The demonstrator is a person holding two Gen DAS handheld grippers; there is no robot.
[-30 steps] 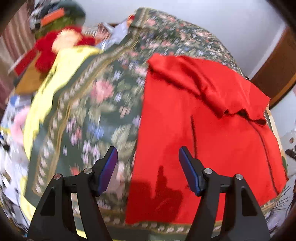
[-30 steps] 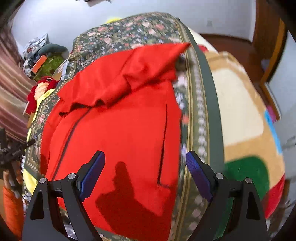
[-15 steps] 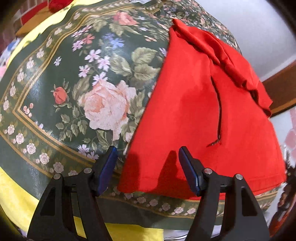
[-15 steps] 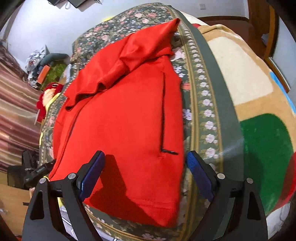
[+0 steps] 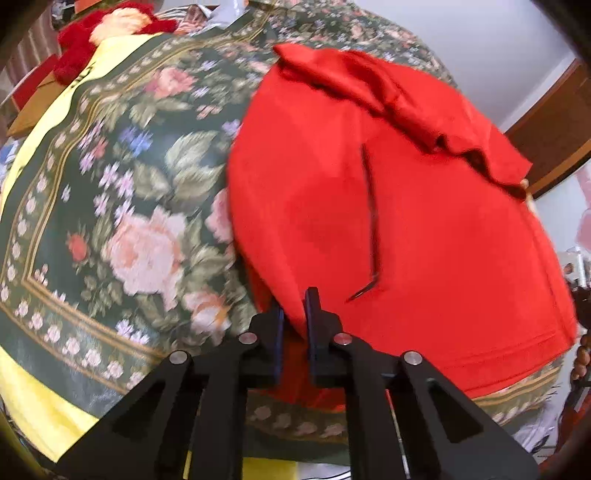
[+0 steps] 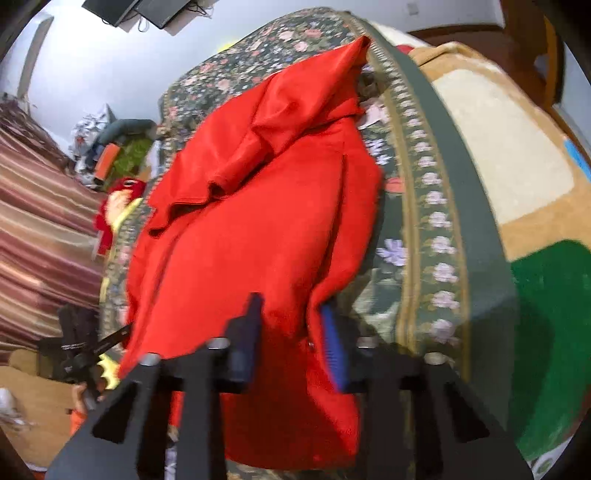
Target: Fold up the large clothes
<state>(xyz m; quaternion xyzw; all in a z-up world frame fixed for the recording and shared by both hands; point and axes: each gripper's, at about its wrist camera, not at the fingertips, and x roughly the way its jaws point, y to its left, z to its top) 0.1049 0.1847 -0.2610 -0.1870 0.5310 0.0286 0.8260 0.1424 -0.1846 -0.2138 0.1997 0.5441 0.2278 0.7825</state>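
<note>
A large red jacket (image 5: pixel 424 229) with a dark zip lies spread on a floral green bedspread (image 5: pixel 122 206), its hood and sleeves bunched at the far end. My left gripper (image 5: pixel 294 314) is shut on the jacket's near left hem corner. In the right wrist view the same jacket (image 6: pixel 258 221) runs away from me. My right gripper (image 6: pixel 291 332) is shut on its near right hem, and the cloth is lifted and hangs down between and below the fingers.
A yellow sheet (image 5: pixel 44 402) shows under the bedspread's near left edge. A red plush toy (image 5: pixel 107 33) and clutter lie at the far left. A tan, cream and green blanket (image 6: pixel 517 206) covers the bed's right side. A striped curtain (image 6: pixel 40 236) hangs at left.
Both grippers went from wide open above the jacket to shut on its near hem corners. The hem is now lifted off the bedspread on the right side.
</note>
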